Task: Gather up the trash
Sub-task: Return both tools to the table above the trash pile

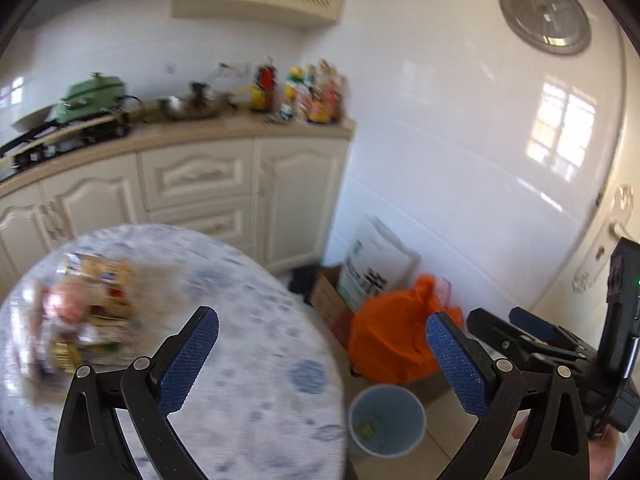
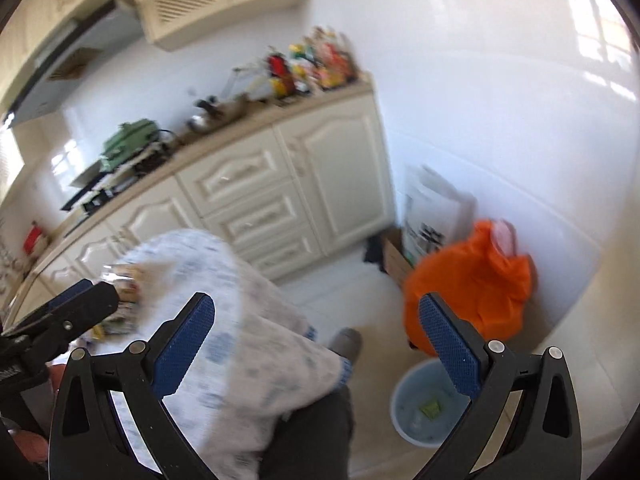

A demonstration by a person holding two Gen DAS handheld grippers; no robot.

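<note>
A blurred heap of wrappers and packets [image 1: 86, 312] lies on the left part of the round table [image 1: 248, 412] with its blue-flecked white cloth. My left gripper [image 1: 322, 354] hangs open above the table's right edge, nothing between its blue pads. On the floor right of the table stands a pale blue bin [image 1: 386, 420] with a small yellow-green scrap in it. My right gripper [image 2: 316, 340] is open and empty too, above the table's edge [image 2: 256, 344] and the bin [image 2: 428, 404]. The wrapper heap [image 2: 120, 300] shows at far left there.
An orange bag [image 1: 392, 344] and a cardboard box with papers [image 1: 360, 280] sit on the floor by the white wall. Cream kitchen cabinets [image 1: 192, 192] carry a green pot, pans and bottles. A person's dark trouser leg and grey shoe [image 2: 346, 344] are beside the bin.
</note>
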